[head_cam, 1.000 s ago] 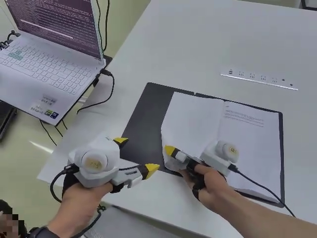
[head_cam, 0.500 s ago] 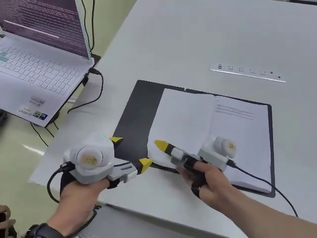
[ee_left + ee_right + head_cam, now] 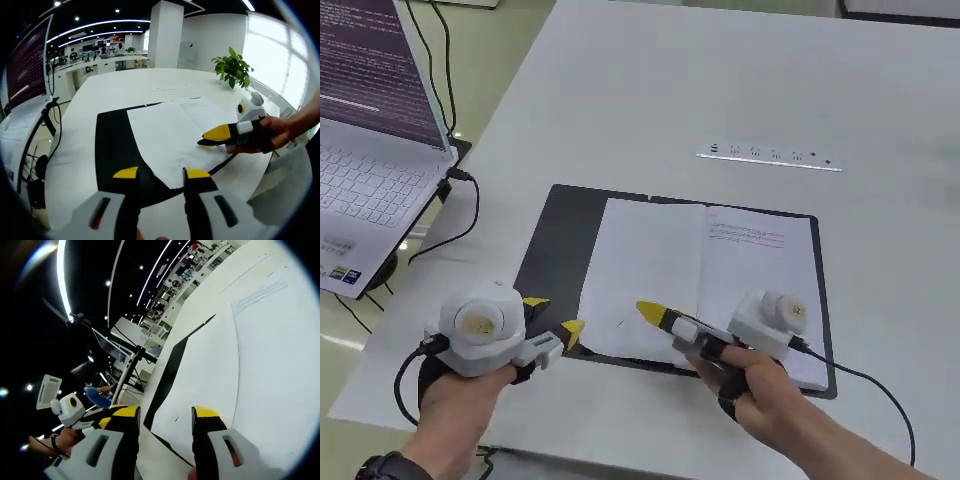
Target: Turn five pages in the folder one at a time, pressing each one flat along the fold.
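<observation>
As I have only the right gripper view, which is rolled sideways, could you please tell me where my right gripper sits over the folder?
Observer: The right gripper has its tip over the near part of the left-hand page, and its body crosses the fold.
Operator: Thank you. Is the left gripper holding anything?
Observer: No, the left gripper is open and empty, aimed at that page's near left corner.
Operator: And what lies beyond the folder, please?
Observer: A narrow strip of sockets is set in the table, past the far edge of the folder.
</observation>
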Tool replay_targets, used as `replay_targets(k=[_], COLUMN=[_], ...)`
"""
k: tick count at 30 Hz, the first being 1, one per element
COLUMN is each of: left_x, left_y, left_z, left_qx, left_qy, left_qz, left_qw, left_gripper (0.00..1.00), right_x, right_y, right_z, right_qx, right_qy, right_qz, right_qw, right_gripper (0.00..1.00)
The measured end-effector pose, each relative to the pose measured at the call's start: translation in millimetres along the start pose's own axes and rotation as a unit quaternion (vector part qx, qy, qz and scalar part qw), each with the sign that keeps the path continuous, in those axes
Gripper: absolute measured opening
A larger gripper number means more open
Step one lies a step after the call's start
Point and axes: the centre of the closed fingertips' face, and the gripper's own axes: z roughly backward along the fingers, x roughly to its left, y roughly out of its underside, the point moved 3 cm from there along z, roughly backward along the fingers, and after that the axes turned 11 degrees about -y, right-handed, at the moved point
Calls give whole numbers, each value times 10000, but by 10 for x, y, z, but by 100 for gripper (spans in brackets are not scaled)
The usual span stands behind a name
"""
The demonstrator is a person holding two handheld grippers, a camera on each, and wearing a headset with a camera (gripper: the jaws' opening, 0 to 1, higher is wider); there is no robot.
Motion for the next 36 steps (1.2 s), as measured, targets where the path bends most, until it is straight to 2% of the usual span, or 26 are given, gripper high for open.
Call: replay_targets(k=[7,10,17,25,28,31,33,35,36], left_x=[-57,-60,-151,-212,-214,-236,-276,-310,-309], left_y=[-11,53,183,357,392,426,467,542,489], left_z=[-125,-203,-324,-432,-451,-455,-452,-457,-454], left_qx=[76,239,457,758,790,822,870,1006,807], left_qy=[95,76,247,257,223,171,156,149,116], left_qz=[-58,59,-136,-175,5,52,-19,-136,-96], left_qw=[9999,9997,9986,9966,9966,9965,9961,9947,9966], left_gripper=[21,15,6,0,0,0,0,0,0], right_x=[-84,-123,-168,-192,-215,-233,-238,-248,-252], right_y=[-96,-91,-103,-90,-89,-95,-102,-124,-135], right_z=[249,354,541,650,672,687,690,692,691], right_qx=[-189,-180,-289,-375,-383,-355,-337,-324,-320], right_qy=[138,227,312,369,389,393,394,395,398], right_qz=[25,59,47,4,-32,-15,4,20,21], right_qw=[9997,9996,9991,9986,9985,9986,9987,9987,9987], right_gripper=[39,38,37,36,36,35,35,35,35])
